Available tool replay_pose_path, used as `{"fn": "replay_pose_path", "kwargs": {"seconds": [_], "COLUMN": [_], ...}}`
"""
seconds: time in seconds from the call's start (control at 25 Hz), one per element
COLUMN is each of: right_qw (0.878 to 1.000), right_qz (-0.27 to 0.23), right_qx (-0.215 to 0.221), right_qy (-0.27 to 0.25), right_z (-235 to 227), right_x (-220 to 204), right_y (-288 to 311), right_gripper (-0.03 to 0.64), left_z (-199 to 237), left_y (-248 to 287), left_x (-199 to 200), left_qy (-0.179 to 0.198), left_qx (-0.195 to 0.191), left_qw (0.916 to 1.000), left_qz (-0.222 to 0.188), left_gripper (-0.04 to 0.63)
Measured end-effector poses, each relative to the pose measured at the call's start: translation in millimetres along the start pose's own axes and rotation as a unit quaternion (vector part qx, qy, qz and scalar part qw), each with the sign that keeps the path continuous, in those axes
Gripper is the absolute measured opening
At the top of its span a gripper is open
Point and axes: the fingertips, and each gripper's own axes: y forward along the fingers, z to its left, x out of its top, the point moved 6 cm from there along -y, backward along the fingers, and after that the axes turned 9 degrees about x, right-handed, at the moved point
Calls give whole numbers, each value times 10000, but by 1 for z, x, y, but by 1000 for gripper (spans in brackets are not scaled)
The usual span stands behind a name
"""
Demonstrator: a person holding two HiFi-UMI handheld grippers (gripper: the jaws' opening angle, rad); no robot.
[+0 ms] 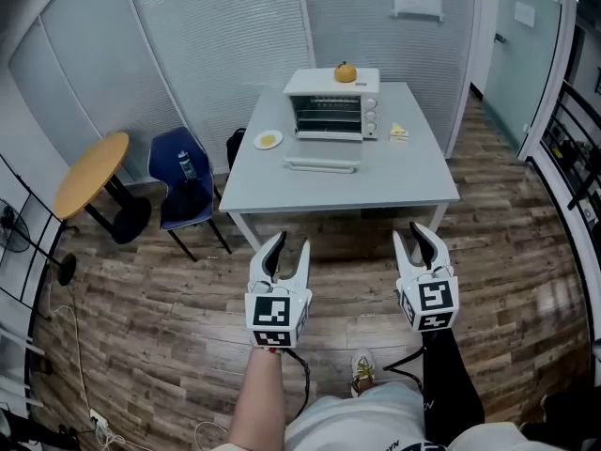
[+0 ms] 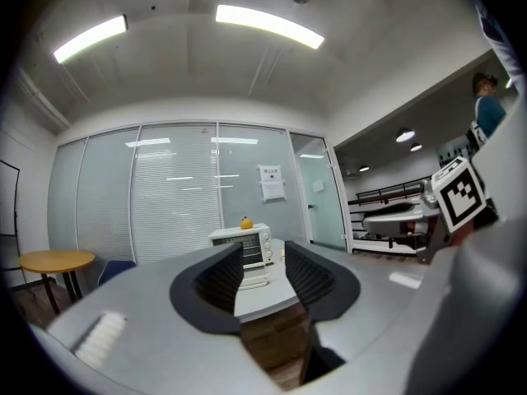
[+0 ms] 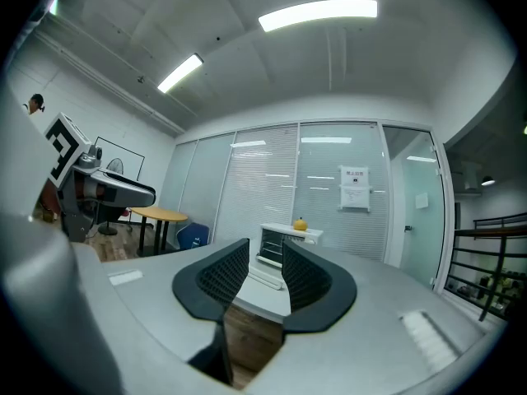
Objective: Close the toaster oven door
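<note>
Left claw point(image 1: 289, 244), right claw point(image 1: 414, 238): level, parted

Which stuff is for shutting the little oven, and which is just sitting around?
For the job: toaster oven, its open door, left hand-held gripper, right hand-held gripper.
Just lying about: orange on the oven, plate, blue chair, round wooden table.

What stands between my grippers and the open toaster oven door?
Nothing visible. The left gripper and right gripper, both open, hang over floor short of the table; only bare tabletop lies before the lowered door. The plate sits aside.
</note>
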Motion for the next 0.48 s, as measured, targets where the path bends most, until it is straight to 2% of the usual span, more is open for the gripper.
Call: {"fn": "replay_pose_path", "kwargs": {"seconds": [0.48], "right_qw": [9995], "right_qz": [8], "right_qx": [283], "right_qy": [136], "right_z": [-64], "right_x": [-17], "right_y": [87], "right_gripper": [104], "left_z": [2], "left_y": [95], "left_x": [-5], "left_qy": [40], "left_qx": [241], "left_qw": [9997], "left_qz": [102], "left_gripper": [167]}}
